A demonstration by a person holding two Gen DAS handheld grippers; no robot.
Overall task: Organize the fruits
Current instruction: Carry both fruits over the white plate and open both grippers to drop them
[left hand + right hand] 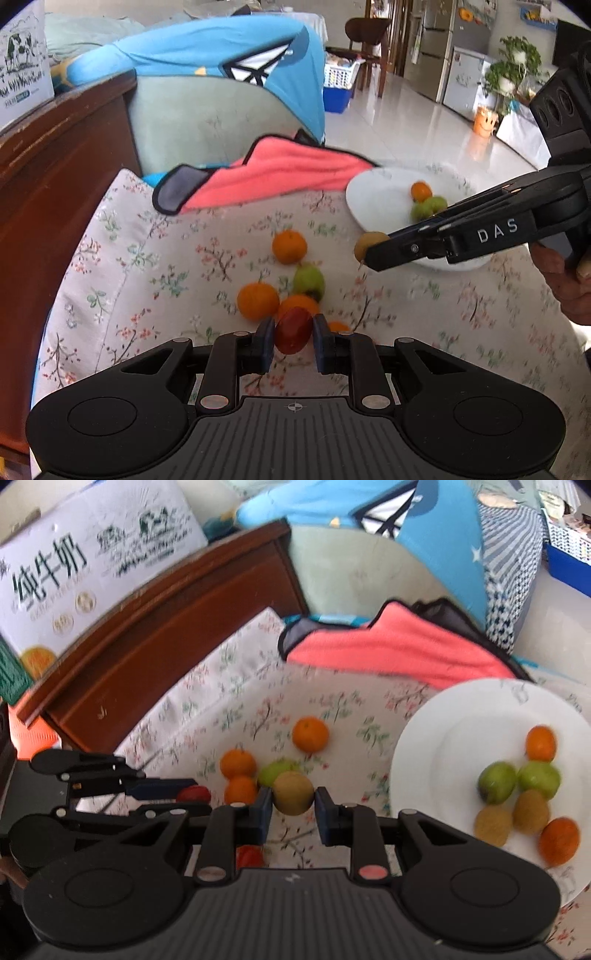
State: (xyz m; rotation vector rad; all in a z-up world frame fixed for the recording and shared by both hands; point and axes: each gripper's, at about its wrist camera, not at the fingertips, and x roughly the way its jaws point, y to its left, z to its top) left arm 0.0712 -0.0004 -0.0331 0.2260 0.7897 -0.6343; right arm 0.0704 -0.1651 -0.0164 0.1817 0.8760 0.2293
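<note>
My left gripper [293,338] is shut on a red fruit [293,334] just above the floral cloth; it shows in the right wrist view [192,794] too. My right gripper [293,799] is shut on a brown kiwi [293,792], held above the cloth left of the white plate [424,775]; the kiwi also shows in the left wrist view [369,243]. Three oranges [290,246] and a green fruit [309,282] lie loose on the cloth. The plate [376,192] holds several fruits: oranges, green fruits and kiwis [530,810].
A pink cloth [273,177] lies at the back of the floral cloth [147,266]. A wooden frame [55,166] runs along the left, with a milk carton box [92,565] on it. Another red fruit [249,856] lies under my right gripper.
</note>
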